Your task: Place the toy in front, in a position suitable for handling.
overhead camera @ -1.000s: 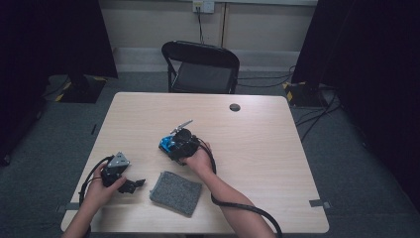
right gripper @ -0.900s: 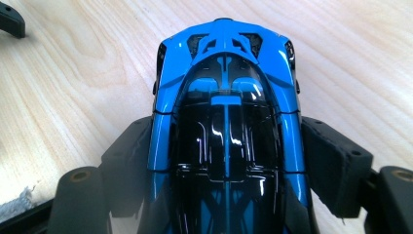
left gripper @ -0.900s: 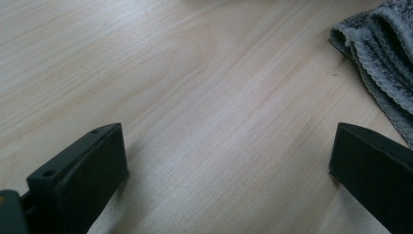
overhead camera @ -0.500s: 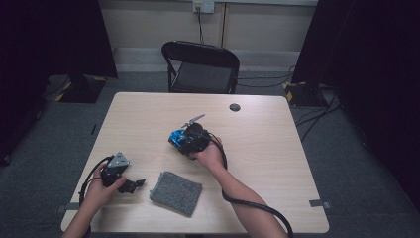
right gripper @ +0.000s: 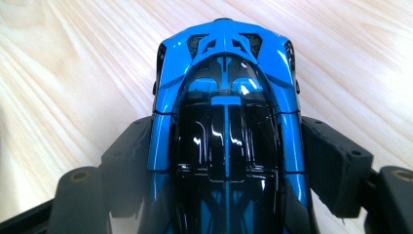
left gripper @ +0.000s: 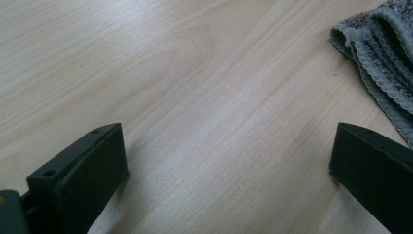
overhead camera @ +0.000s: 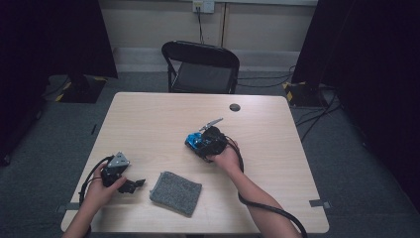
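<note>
A blue and black toy car [right gripper: 226,122] sits between the jaws of my right gripper [right gripper: 226,165], whose pads press on both its sides. In the high view the right gripper [overhead camera: 208,141] holds the toy car [overhead camera: 194,141] over the middle of the wooden table [overhead camera: 148,119]. A folded grey cloth [overhead camera: 176,192] lies near the table's front edge. My left gripper [overhead camera: 133,184] rests on the table just left of the cloth, its jaws wide apart over bare wood [left gripper: 229,146]. The cloth's corner [left gripper: 380,53] shows at the upper right of the left gripper view.
A black folding chair [overhead camera: 200,67] stands behind the table's far edge. A small dark round disc [overhead camera: 235,107] lies on the table near the far side. Cables trail from both grippers towards the front edge.
My right gripper has carried the toy car to the right and slightly away across the table. The left gripper and the cloth have stayed where they were.
</note>
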Demonstrator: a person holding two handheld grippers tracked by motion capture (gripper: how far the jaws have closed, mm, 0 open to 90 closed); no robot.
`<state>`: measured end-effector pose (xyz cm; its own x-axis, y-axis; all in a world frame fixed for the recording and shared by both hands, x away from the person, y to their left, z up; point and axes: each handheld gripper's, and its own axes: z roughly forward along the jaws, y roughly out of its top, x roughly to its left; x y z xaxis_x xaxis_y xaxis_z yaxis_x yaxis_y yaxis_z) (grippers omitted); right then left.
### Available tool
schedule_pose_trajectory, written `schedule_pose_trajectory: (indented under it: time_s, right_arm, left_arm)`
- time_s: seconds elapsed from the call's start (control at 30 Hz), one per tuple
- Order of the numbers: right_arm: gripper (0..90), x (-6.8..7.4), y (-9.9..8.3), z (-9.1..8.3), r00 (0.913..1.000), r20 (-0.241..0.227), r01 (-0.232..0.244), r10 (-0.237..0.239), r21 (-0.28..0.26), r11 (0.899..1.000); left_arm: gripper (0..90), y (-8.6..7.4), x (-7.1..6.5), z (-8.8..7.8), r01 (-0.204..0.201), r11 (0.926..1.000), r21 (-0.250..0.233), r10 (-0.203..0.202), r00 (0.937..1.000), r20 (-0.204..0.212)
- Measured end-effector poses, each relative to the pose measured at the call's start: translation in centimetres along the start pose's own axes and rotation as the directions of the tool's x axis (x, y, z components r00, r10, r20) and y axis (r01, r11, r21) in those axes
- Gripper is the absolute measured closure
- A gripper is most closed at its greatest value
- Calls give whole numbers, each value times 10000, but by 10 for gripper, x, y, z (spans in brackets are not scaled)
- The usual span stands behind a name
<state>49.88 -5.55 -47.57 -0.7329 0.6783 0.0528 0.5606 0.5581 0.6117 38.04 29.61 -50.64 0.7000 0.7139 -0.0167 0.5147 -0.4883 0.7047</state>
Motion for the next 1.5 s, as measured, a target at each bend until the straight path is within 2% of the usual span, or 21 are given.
schedule_pose_trajectory:
  time_s: [0.23, 0.57, 0.8, 0.87, 1.0, 1.1, 1.3, 1.37, 1.5]
  right_arm:
    - [261, -13, -13, -5, 9999, 99, -136, 136, 12, 9999]
    - [260, -20, -25, -5, 10000, 24, -32, 32, 50, 10000]
    - [260, -23, -29, -7, 9999, -124, 121, -120, 17, 9999]
    - [259, -26, -31, -9, 9994, -293, 208, -208, -5, 9998]
    - [275, -26, -33, -11, 9986, -164, 499, -500, -114, 9987]
    - [274, -25, -35, -11, 9985, -166, 518, -521, -200, 9985]
    - [234, -24, -38, -14, 9971, 7, 757, -757, -444, 9961]
    - [186, -25, -39, -18, 9963, -11, 854, -856, -591, 9946]
    - [159, -25, -45, -26, 9978, -61, 654, -661, -769, 9949]
  left_arm:
    - [0, 0, 0, 0, -3, 10000, 0, 3, 10000, 2]
    - [0, 0, 0, 0, 21, 10000, 5, -21, 10000, -6]
    - [0, 0, 0, 0, 17, 10000, 7, -17, 10000, -6]
    - [0, 0, 0, 0, 18, 10000, 6, -18, 10000, -6]
    - [0, 0, 0, 0, 24, 10000, 10, -24, 10000, -8]
    - [0, 0, 0, 0, 12, 10000, 19, -12, 10000, -12]
    - [0, 0, 0, 0, 29, 10000, 17, -29, 10000, -6]
    - [0, 0, 0, 0, 25, 10000, 21, -25, 10000, -6]
    - [0, 0, 0, 0, 30, 10000, 20, -30, 10000, -8]
